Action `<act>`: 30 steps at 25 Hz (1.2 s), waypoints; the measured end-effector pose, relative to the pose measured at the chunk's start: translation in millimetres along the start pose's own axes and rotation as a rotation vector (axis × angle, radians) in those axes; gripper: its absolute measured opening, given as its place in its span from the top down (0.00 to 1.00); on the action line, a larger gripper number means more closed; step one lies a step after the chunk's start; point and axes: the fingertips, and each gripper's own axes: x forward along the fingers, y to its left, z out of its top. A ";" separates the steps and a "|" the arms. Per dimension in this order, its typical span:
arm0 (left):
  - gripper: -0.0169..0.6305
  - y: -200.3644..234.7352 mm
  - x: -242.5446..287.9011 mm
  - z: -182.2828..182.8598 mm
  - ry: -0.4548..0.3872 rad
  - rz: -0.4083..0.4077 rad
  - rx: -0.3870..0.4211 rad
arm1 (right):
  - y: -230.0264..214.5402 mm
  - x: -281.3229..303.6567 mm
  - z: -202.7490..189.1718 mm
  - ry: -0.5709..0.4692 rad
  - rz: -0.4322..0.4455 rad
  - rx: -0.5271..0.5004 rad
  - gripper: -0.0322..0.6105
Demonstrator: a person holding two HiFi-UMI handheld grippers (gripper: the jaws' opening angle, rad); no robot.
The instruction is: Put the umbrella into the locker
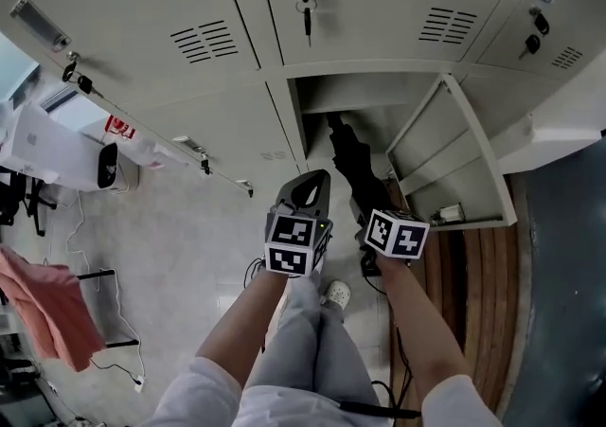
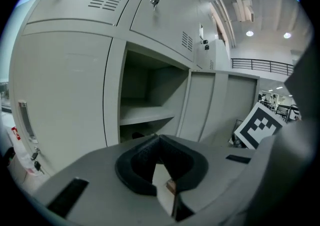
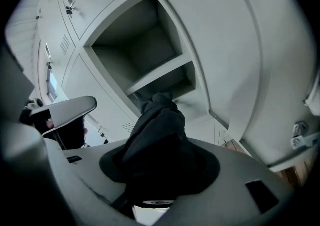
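Observation:
A black folded umbrella [image 1: 350,162] points toward the open lower locker [image 1: 365,94], and its far end reaches the opening. My right gripper [image 1: 365,215] is shut on the umbrella's near part. In the right gripper view the umbrella [image 3: 157,130] fills the jaws of the right gripper [image 3: 161,156], with the locker's shelf [image 3: 160,72] ahead of it. The locker door [image 1: 453,158] stands swung open to the right. My left gripper [image 1: 305,190] hangs just left of the umbrella, shut with nothing in it. In the left gripper view the left gripper [image 2: 160,139] faces the locker's opening [image 2: 145,99].
Closed locker doors surround the opening, and one has keys hanging in its lock [image 1: 304,1]. A white device [image 1: 59,151], a pink cloth [image 1: 43,311] and cables lie on the floor at left. The person's legs and a shoe [image 1: 334,294] are below the grippers.

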 end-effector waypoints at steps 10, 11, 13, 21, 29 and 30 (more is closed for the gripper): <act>0.97 22.5 51.6 -24.8 0.069 -0.015 0.027 | -34.2 75.6 -7.6 0.007 -0.068 -0.127 0.61; 0.97 22.4 55.8 -27.1 0.074 -0.023 0.031 | -37.7 82.7 -7.9 0.003 -0.078 -0.130 0.61; 0.97 22.8 64.0 -30.3 0.083 -0.042 0.035 | -44.7 97.0 -7.2 -0.004 -0.102 -0.131 0.60; 0.97 36.8 85.8 -34.4 0.081 -0.063 0.062 | -58.9 147.9 16.7 -0.058 -0.139 -0.182 0.58; 0.97 52.3 102.2 -42.0 0.052 -0.084 0.071 | -76.7 192.1 41.9 -0.092 -0.207 -0.223 0.55; 0.97 52.9 105.1 -42.3 0.044 -0.088 0.074 | -78.0 197.9 43.9 -0.093 -0.209 -0.231 0.54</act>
